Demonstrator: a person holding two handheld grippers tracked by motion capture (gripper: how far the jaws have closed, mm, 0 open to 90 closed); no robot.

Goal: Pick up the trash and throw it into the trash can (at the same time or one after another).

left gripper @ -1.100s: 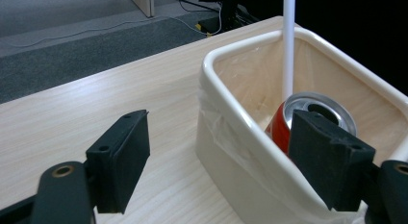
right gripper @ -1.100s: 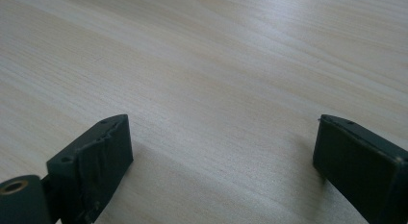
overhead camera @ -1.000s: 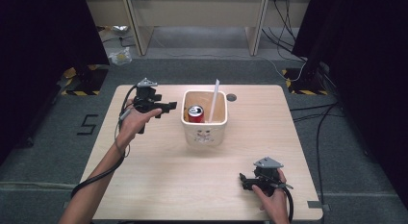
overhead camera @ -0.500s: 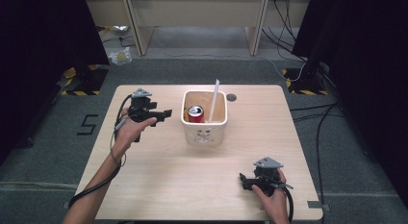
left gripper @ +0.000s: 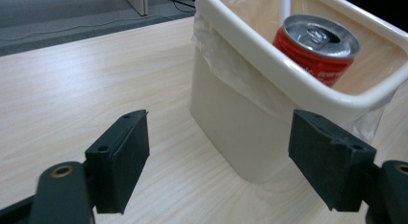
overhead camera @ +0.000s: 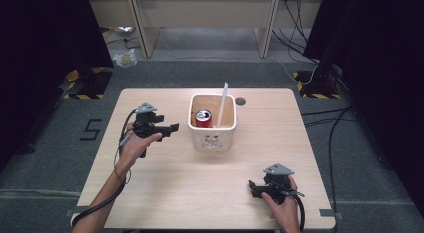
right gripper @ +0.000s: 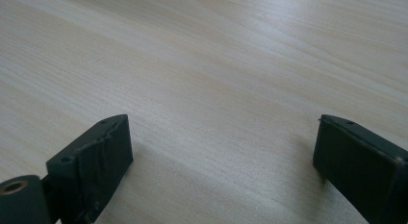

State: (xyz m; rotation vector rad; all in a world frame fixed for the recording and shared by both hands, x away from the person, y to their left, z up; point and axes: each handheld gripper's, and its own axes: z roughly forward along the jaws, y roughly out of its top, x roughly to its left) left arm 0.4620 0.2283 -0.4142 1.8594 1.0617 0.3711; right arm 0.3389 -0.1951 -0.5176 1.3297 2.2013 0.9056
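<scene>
1. Left gripper (overhead camera: 171, 127): has drawn back from the bin (overhead camera: 212, 138) toward the table's left side over the last second; it was just beside the rim, now it is apart from it, jaws pointing at the bin wall.
2. Left gripper, jaws: spread wide, holding nothing; in the left gripper view they frame the bin's near wall.
3. Left hand (overhead camera: 136, 144): wrapped round the gripper's grip, forearm running in from the bottom left corner, cable trailing beside it.
4. Right gripper (overhead camera: 254, 188): unchanged in place, low over the table (overhead camera: 165, 188) near its front right corner, jaws pointing left.
5. Right gripper, jaws: spread wide over bare wood, holding nothing.
6. Right hand (overhead camera: 283, 207): holds the gripper from behind, at the bottom edge.
7. Bin: cream, lined with clear film, at the table's middle toward the far edge.
8. Can (left gripper: 315, 48): red, upright inside the bin.
9. Straw (overhead camera: 222, 104): white, leaning in the bin, top above the rim.
</scene>
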